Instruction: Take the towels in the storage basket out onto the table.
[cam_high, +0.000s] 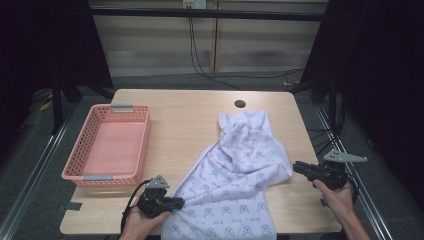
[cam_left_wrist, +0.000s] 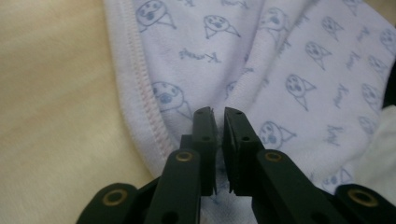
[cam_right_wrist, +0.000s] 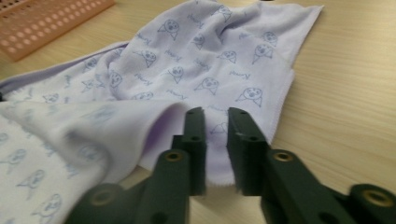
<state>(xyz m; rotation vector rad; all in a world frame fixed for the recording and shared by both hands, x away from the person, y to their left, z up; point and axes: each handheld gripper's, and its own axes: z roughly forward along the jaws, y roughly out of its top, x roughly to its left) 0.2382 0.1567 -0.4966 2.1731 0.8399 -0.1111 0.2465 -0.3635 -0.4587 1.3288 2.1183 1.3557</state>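
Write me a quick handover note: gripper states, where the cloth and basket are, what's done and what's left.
Left gripper: jaws nearly shut, a narrow gap between them, over the printed cloth near its stitched hem; whether it pinches fabric is unclear.
Right gripper: jaws apart, straddling the cloth's right edge, not clamped.
The cloth lies rumpled and spread diagonally across the table, its near end hanging over the front edge.
Pink basket sits empty at the table's left.
Done: both grippers brought to the cloth.
Left: probably grasp, fold and move it.
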